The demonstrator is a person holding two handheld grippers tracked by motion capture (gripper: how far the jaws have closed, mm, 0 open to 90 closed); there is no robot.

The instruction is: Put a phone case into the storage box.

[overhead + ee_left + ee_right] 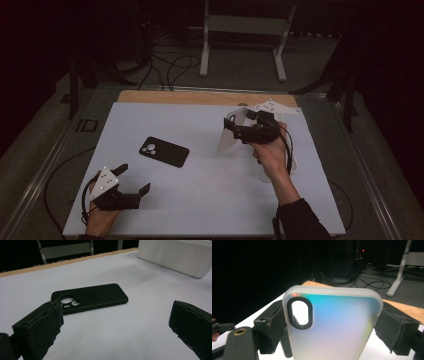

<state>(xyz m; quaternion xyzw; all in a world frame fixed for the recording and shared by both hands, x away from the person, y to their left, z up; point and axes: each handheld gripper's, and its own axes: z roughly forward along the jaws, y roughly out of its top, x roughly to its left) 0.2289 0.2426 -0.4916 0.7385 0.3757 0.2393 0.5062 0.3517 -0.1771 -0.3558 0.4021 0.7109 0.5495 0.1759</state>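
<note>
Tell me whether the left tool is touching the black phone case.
Apart. In the high view the left tool sits open near the table's front edge, with bare white surface between it and the black phone case.

Open mat (210, 200) lies between the hands; only the black phone case (164, 151) sits mid-left.

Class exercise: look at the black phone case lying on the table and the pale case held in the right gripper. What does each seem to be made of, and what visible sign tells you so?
Black phone case: probably soft matte silicone or rubbery plastic; it shows a dull, even sheen and rounded edges.
Pale case: seemingly frosted translucent plastic with an iridescent blue-to-pink tint; light shows through it, and a black ring rims the camera cutout. The right gripper clamps its sides.
</note>
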